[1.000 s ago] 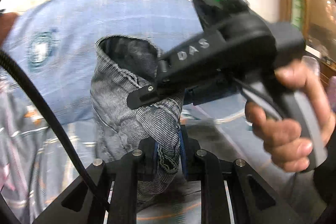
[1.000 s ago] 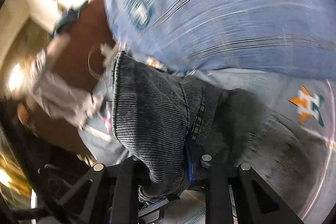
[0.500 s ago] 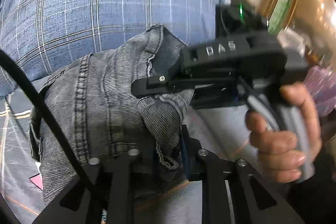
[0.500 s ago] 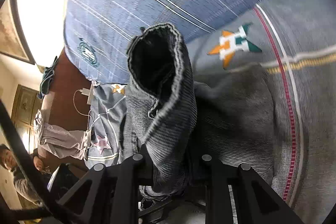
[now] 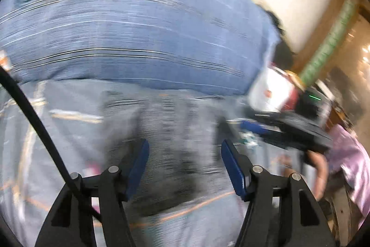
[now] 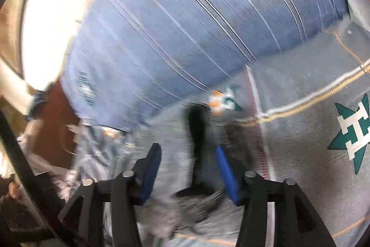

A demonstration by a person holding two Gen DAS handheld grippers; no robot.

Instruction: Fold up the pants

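The grey denim pants [image 5: 175, 142] lie on the grey patterned bedspread [image 5: 57, 131], blurred by motion. My left gripper [image 5: 185, 166] is open just above them, blue pads apart, holding nothing. In the right wrist view the pants [image 6: 185, 177] lie rumpled below my right gripper [image 6: 188, 171], which is open and empty. The right gripper also shows in the left wrist view [image 5: 289, 131] at the right, held in a hand, off to the side of the pants.
A large blue plaid pillow [image 5: 127, 27] lies just beyond the pants, also in the right wrist view [image 6: 196, 27]. The bedspread [image 6: 300, 131] has star emblems and stripes. A person in pink [image 5: 351, 166] is at the right. A wooden headboard [image 6: 53, 122] is at left.
Both grippers have opened and let go of the pants, which now lie on the bed. The grippers have moved apart and both views are swinging fast.
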